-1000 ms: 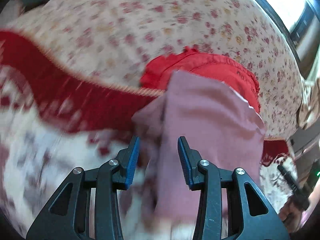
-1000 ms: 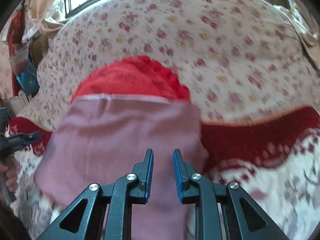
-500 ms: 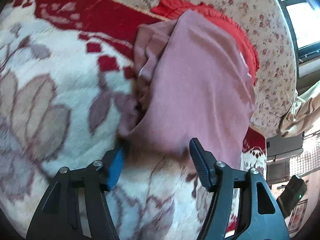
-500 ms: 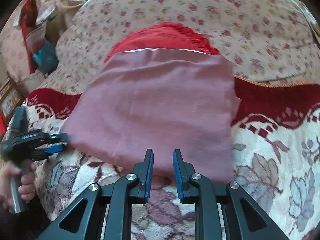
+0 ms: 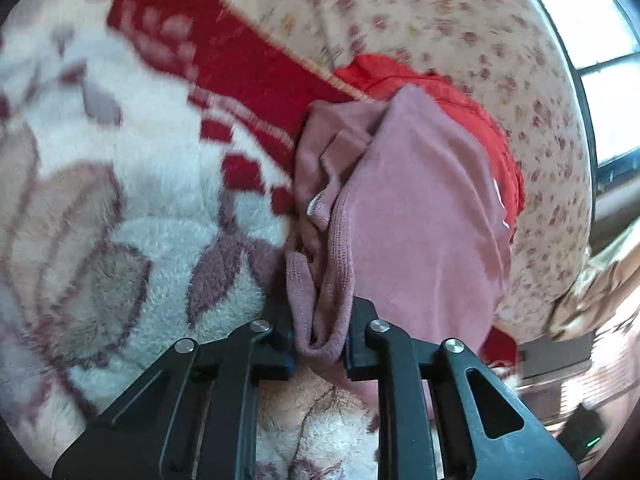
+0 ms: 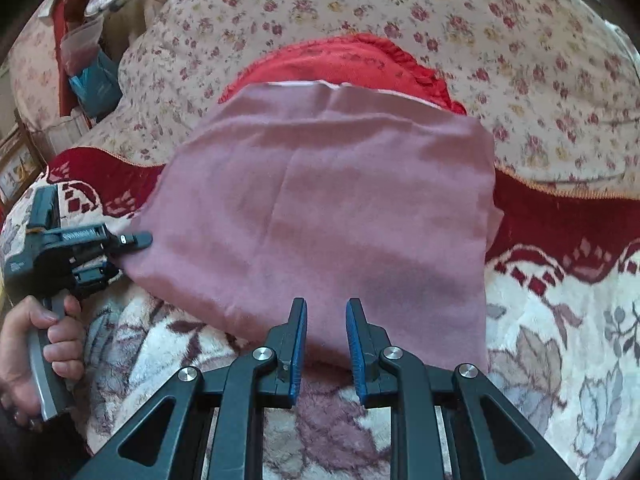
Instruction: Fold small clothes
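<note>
My left gripper (image 5: 320, 336) at 9 o'clock is clamped on the bunched corner of the pink garment (image 6: 328, 208), which lies flat on the plush blanket (image 6: 560, 344) with a red garment (image 6: 340, 60) peeking out at 12. My right gripper (image 6: 326, 336) at 6 sits empty, jaws parted, at the hem

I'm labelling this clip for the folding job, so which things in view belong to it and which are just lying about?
Part of the job:
- pink garment
- left hand-held gripper, shut on the garment's bunched edge
- right hand-held gripper, open over its near edge

Lying about:
- red garment
- floral cushion
- patterned blanket
</note>
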Tool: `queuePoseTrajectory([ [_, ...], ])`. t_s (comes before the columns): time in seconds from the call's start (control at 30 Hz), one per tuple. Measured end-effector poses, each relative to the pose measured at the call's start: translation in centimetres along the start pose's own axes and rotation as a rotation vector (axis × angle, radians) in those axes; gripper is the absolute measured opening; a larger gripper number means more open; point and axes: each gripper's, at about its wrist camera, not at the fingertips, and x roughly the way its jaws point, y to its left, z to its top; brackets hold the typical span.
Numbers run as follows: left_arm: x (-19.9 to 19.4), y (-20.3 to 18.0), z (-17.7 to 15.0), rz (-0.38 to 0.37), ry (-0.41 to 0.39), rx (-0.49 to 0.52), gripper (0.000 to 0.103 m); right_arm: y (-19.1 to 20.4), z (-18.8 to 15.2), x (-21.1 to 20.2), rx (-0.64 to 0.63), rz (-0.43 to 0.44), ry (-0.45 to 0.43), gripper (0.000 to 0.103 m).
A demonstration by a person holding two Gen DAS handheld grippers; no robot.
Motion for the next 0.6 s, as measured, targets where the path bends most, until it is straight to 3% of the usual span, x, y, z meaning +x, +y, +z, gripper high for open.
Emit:
queuePoseTrajectory([
  [0.17, -2.1, -7.1, -3.2, 0.171, -0.217, 0.431, 0.013, 0.7, 2.9, -0.4, 0.03, 0.124, -0.027, 0.018],
  [0.23, -2.2, -9.0, -4.5, 0.186, -0.26, 0.549, 0.013, 1.2, 5.8, -0.7, 0.07, 0.2, -0.034, 0.019],
  [0.3, -2.4, -10.4, -5.9, 0.19, -0.303, 0.66, 0.013, 1.5, 9.0, -0.4, 0.139, 0.361, -0.001, 0.036],
  [0.37, -2.5, -11.7, -7.1, 0.178, -0.326, 0.759, 0.013, 2.2, 12.5, 1.3, 0.188, 0.526, 0.077, 0.063],
  [0.4, -2.5, -12.2, -7.6, 0.164, -0.326, 0.803, 0.013, 2.8, 13.8, 2.3, 0.19, 0.567, 0.123, 0.066],
  [0.5, -2.2, -13.3, -8.6, 0.139, -0.327, 0.884, 0.013, 5.3, 17.2, 5.6, 0.158, 0.605, 0.269, 0.066],
  [0.6, -1.9, -14.2, -9.1, 0.109, -0.3, 0.932, 0.013, 7.7, 19.7, 7.1, 0.064, 0.581, 0.308, 0.066],
])
